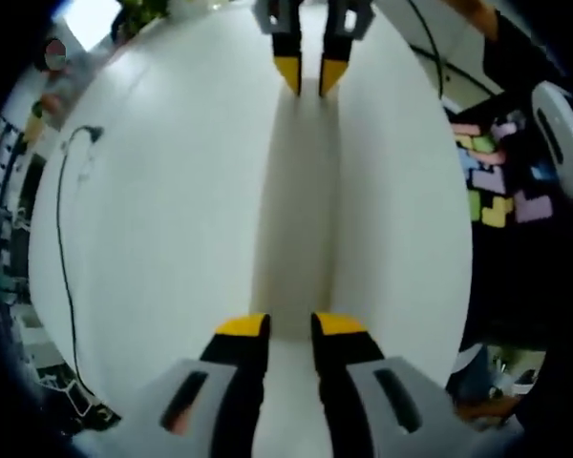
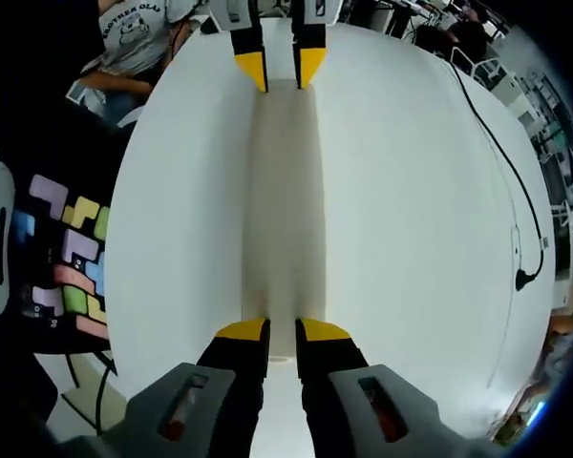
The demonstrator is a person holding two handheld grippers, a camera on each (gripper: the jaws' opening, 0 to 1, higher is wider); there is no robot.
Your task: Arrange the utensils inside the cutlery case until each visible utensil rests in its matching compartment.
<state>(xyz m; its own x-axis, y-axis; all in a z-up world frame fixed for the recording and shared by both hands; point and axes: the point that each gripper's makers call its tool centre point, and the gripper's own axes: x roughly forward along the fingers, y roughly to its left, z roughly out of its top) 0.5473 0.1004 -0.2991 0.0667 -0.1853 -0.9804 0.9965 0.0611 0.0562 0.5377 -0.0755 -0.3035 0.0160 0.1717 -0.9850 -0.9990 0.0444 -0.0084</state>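
The long white case (image 1: 301, 200) is blending into the white table (image 1: 153, 210), so its compartments and any contents are not showing clearly in either view. Each case end is sitting between hand-held gripper jaws; actual contact is staying unclear. The person's shirt (image 2: 138, 33) is being cut off at the right gripper view's edge.

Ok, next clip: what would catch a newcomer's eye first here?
A long white case lies on the white table, held at either end: the left hand-held gripper on one end and the right hand-held gripper on the other, with yellow-tipped jaws flanking it. Beyond the table's edge sits a cluster of pastel puzzle-like blocks, and a black cable trails across the tabletop.
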